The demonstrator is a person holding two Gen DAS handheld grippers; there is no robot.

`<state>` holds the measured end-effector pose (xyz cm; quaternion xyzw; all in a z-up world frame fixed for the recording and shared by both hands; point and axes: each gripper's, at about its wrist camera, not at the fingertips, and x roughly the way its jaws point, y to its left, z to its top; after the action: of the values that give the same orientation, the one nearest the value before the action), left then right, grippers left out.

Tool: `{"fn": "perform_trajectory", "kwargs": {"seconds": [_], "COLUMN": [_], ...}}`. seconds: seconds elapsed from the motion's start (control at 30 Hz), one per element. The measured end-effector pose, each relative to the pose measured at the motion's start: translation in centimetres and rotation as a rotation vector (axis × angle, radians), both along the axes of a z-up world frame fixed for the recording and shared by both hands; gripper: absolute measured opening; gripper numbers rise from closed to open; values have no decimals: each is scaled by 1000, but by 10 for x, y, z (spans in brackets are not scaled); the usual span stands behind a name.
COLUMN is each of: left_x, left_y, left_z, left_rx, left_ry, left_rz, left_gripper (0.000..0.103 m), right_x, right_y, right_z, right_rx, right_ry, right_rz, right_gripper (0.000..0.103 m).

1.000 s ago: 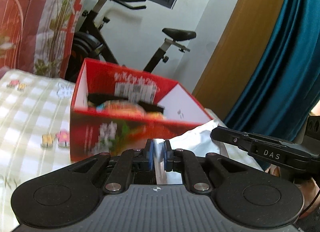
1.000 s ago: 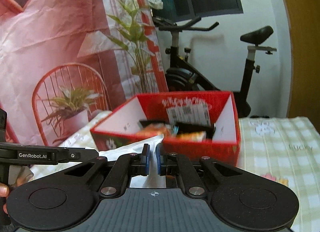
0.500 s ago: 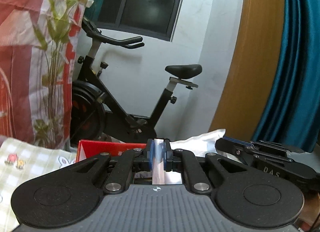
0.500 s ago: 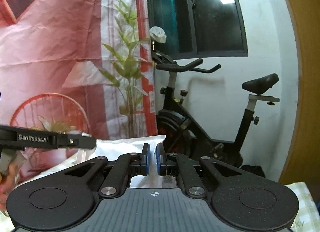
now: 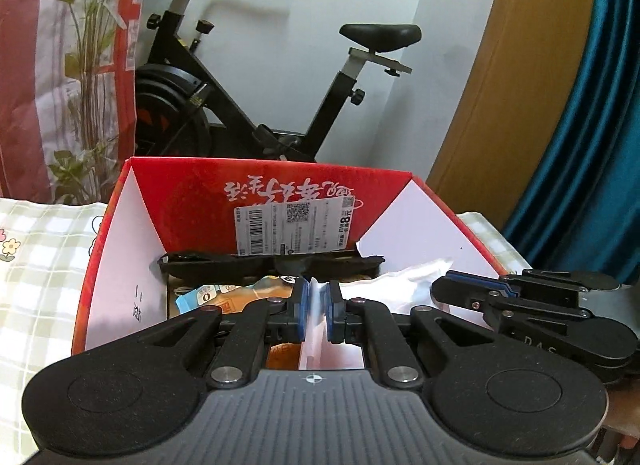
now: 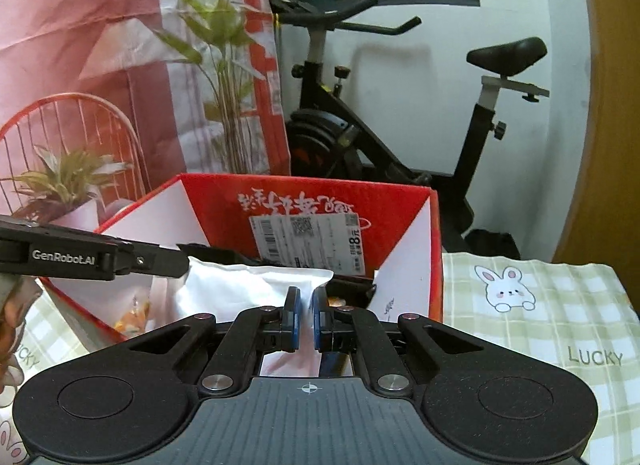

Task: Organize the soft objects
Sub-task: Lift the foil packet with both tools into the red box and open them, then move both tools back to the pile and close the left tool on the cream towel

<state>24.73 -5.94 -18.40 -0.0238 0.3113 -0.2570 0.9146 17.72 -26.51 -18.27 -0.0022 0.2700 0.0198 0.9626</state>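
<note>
Pouch [image 6: 248,289], white and soft, hangs between two hand-held grippers over the open red box [image 5: 264,193]. Left hand-held gripper [image 5: 318,315] has its blue pads closed on one thin edge of the pouch; right hand-held gripper [image 6: 305,319] pinches the opposite edge, its pads nearly together with white material between them. Long axis of the pouch runs sideways from one gripper to the other, roughly level and parallel to the box's back wall, and its body sits just above the box's interior.

Inside the box, below the pouch, lie snack packets [image 5: 224,297] in orange and blue and a black tray [image 5: 268,265] against the back wall. That wall carries white Chinese brush lettering, upside down, and a white label [image 5: 294,227] with a barcode, a QR code and a large "8".

In the right wrist view the left gripper's arm reads "GenRobot.AI". In the left wrist view the right gripper's body shows faint letters "DAS".

Box rests on a worktop under a green checked cloth [image 6: 560,305] printed with a white rabbit and the word "LUCKY". An exercise bike [image 6: 400,125] stands behind the box.
</note>
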Motion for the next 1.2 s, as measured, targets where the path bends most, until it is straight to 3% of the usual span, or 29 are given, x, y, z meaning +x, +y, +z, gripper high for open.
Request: {"fn": "perform_trajectory", "kwargs": {"seconds": [0.07, 0.17, 0.23, 0.3, 0.33, 0.4, 0.47, 0.53, 0.63, 0.8, 0.97, 1.2], "left_x": [1, -2, -8, -12, -16, -24, -32, -39, -49, -71, -99, -135], "left_y": [0, -1, -1, -3, -2, -1, 2, 6, 13, 28, 47, 66], "left_z": [1, 5, 9, 14, 16, 22, 28, 33, 38, 45, 47, 36], "left_rx": [14, 39, 46, 60, 69, 89, 98, 103, 118, 121, 69, 32], "left_ry": [-7, -26, -36, -59, -74, -102, -124, -135, -140, -149, -156, -177], "left_rz": [-8, -9, -8, -2, 1, 16, 33, 47, 73, 112, 127, 161], "left_gripper": [12, 24, 41, 69, 75, 95, 103, 103, 103, 103, 103, 103], "right_x": [-1, -4, -6, -9, -12, -17, -22, -29, -40, -59, -83, -123], "right_y": [3, 6, 8, 11, 13, 17, 20, 23, 29, 40, 48, 54], "right_z": [0, 3, 7, 10, 12, 16, 20, 24, 29, 33, 32, 14], "right_rx": [-14, -35, -46, -63, -69, -77, -83, -85, -85, -83, -50, -10], "right_ry": [3, -3, -4, -11, -16, -27, -33, -45, -62, -74, -92, -104], "right_rz": [-10, -24, -25, -26, -28, -30, -32, -33, -37, -46, -53, -99], "right_gripper": [8, 21, 28, 40, 50, 61, 72, 90, 102, 103, 103, 103]}}
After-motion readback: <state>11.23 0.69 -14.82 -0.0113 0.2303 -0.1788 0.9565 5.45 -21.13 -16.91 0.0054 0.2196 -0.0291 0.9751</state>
